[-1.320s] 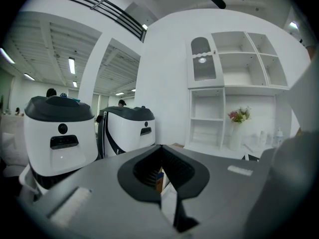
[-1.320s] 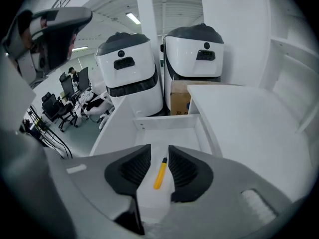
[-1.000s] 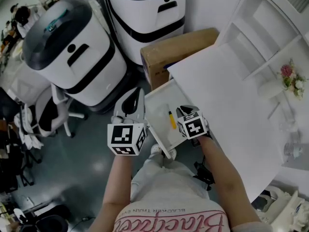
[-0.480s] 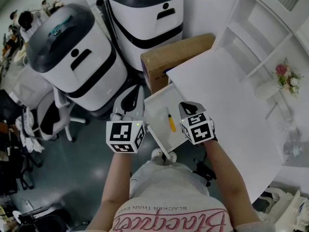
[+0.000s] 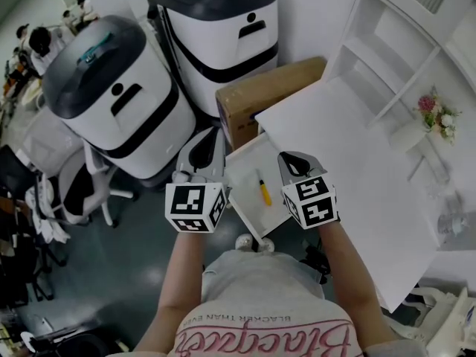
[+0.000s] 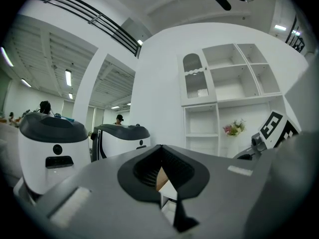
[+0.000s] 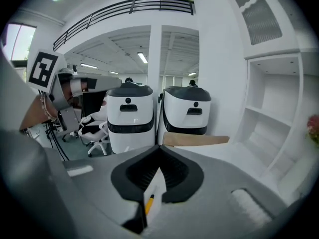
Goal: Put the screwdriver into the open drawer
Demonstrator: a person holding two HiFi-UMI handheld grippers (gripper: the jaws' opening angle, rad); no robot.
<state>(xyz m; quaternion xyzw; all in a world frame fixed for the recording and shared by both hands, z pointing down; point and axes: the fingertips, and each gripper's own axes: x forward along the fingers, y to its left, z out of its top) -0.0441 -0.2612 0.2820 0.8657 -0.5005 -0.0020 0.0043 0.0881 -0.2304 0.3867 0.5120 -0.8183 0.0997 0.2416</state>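
- Screwdriver (image 5: pixel 262 187), yellow handle, is lying flat inside the open drawer (image 5: pixel 244 199), roughly mid-drawer and running along its length. Neither gripper is touching it.
- Drawer is sticking out from under the near-left edge of the white table (image 5: pixel 349 162).
- Left gripper (image 5: pixel 207 143) is hovering just left of the drawer, above the grey floor. Its own view is showing the jaws pressed together and gripping nothing; only a thin slit is opening below the tips.
- Right gripper (image 5: pixel 292 161) is hanging over the drawer's right side, at the table edge. Jaws are clenched and empty. In the right gripper view the yellow handle is showing through the gap beneath the closed tips, down in the drawer and well apart from the pads.
- Cardboard box (image 5: pixel 271 95) is sitting just beyond the drawer, beside the table corner.
- Two white-and-black machines (image 5: pixel 111 95) are standing behind the box.
- White shelf unit (image 5: pixel 401 43) is standing at the table's far side; flowers (image 5: pixel 435 114) are sitting near it on the table.
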